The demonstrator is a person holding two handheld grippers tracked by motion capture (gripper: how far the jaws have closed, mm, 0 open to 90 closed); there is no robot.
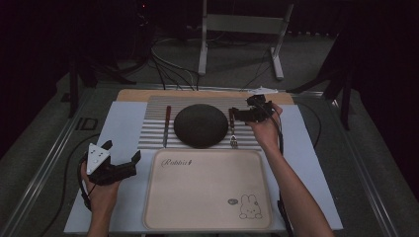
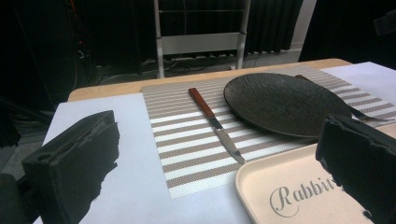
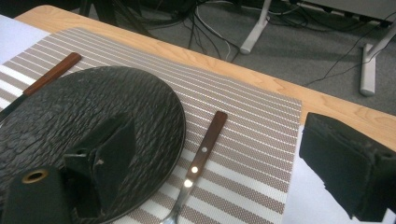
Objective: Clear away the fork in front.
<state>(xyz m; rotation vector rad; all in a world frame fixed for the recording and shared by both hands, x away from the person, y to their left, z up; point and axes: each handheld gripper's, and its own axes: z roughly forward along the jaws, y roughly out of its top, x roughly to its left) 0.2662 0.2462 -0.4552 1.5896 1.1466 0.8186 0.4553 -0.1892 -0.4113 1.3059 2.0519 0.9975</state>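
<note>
A: How is the left gripper (image 1: 122, 153) seen to be set?

B: Its 2 jaws are spread wide and nothing is held between them. It is held low over the white sheet (image 1: 118, 129), just left of the beige tray (image 1: 207, 190). In the left gripper view, the tray's corner (image 2: 299, 196) with the word "Rabbit" is seen by its right jaw.

A: And what is found ahead of it?

B: A striped placemat (image 2: 196, 149) is laid beyond the jaws. On it a knife (image 2: 215, 124) with a reddish wooden handle is seen, blade towards the gripper, and a dark round plate (image 2: 285, 103) lies just right of the knife, apart from it.

A: What of the right gripper (image 1: 238, 114)?

B: It is held above the mat's far right part, jaws also wide apart and empty. In the right gripper view, a fork (image 3: 198, 165) with a wooden handle is seen between the 2 jaws, lying on the mat (image 3: 252, 154) just beside the plate (image 3: 88, 116). The left jaw is seen over the plate's rim; contact cannot be told.
</note>
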